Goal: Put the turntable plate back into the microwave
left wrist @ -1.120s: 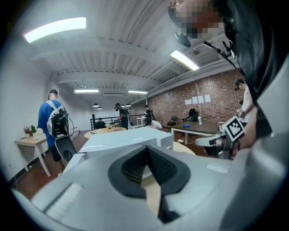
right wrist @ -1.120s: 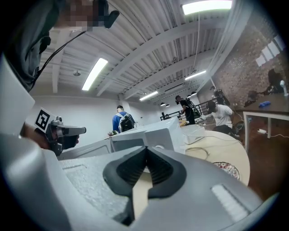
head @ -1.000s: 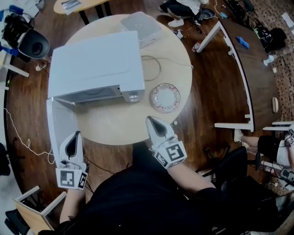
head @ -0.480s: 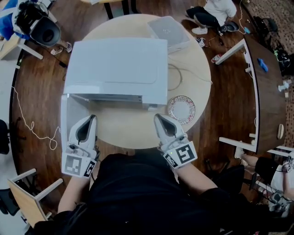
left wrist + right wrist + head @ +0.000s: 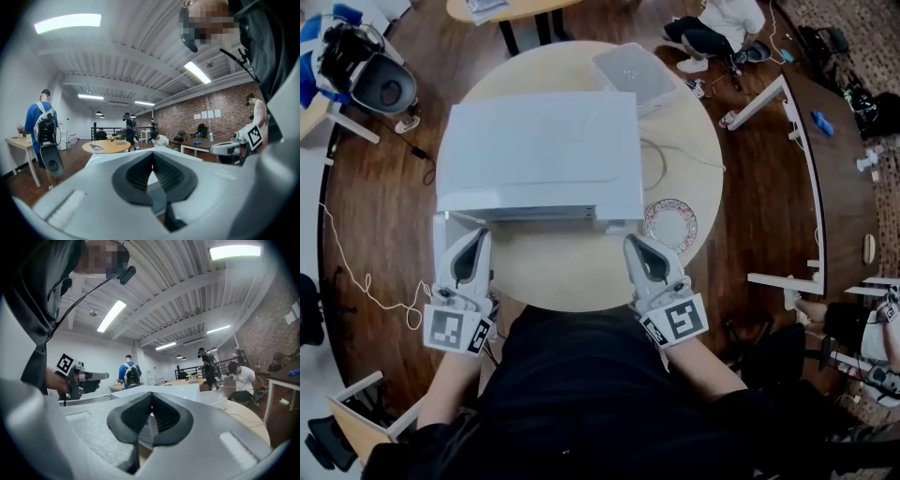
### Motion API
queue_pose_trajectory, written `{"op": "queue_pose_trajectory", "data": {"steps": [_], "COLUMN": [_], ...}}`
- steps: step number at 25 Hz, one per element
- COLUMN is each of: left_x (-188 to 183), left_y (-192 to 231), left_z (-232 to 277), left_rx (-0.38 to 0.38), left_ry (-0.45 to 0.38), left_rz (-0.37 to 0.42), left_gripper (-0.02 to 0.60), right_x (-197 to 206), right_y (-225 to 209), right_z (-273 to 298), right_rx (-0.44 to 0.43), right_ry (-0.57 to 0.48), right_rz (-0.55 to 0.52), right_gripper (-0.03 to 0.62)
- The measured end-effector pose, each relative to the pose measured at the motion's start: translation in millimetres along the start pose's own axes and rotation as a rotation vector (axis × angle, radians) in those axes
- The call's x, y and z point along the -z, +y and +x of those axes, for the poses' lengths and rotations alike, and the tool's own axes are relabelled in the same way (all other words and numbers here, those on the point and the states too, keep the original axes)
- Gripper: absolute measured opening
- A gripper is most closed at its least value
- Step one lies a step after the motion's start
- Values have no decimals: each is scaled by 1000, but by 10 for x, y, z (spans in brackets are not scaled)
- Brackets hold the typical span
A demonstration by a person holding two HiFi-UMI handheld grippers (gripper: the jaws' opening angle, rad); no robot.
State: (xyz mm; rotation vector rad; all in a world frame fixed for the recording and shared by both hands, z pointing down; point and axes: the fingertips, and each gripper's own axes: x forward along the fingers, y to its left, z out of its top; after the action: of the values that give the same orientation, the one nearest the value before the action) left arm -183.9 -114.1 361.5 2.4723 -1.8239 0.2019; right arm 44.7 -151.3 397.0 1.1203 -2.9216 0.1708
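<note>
The white microwave (image 5: pixel 539 155) stands on the round wooden table (image 5: pixel 581 277), its door (image 5: pixel 441 246) swung open at the front left. A patterned plate (image 5: pixel 670 225) lies on the table just right of the microwave's front right corner. My left gripper (image 5: pixel 475 236) is shut and empty, level over the open door and pointing at the microwave's front. My right gripper (image 5: pixel 631 241) is shut and empty too, just left of the plate and apart from it. In the gripper views each pair of jaws, left gripper (image 5: pixel 152 154) and right gripper (image 5: pixel 151 395), meets tip to tip before the microwave (image 5: pixel 161 391).
A smaller white box (image 5: pixel 633 70) sits at the table's far edge, with a thin cable (image 5: pixel 661 159) looped beside the microwave. A white desk frame (image 5: pixel 797 169) stands to the right, a chair with dark gear (image 5: pixel 370 70) at the upper left. People stand farther back in the room.
Both grippers have moved forward and up, closer to the microwave's front. The left one came in from beside the door to over it. Both stayed shut.
</note>
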Motion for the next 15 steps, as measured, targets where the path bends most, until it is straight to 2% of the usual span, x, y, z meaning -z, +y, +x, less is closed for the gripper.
{"op": "queue_pose_trajectory", "data": {"steps": [6, 8, 11, 15], "left_x": [-106, -82, -48, -73], "left_y": [81, 40, -21, -41], "left_z": [229, 314, 354, 373], "left_rx": [110, 166, 245, 260], "left_ry": [-26, -14, 6, 1], "left_rz": [-25, -53, -53, -46], "left_gripper": [5, 5, 5, 5], "right_x": [-148, -90, 25, 84], "right_y": [-89, -184, -310, -522], "right_z": [-131, -180, -258, -422], "right_rx": [141, 207, 312, 380], "right_ry": [-27, -44, -61, -73], "right_rz": [36, 121, 223, 225], "right_gripper": [2, 2, 2, 2]}}
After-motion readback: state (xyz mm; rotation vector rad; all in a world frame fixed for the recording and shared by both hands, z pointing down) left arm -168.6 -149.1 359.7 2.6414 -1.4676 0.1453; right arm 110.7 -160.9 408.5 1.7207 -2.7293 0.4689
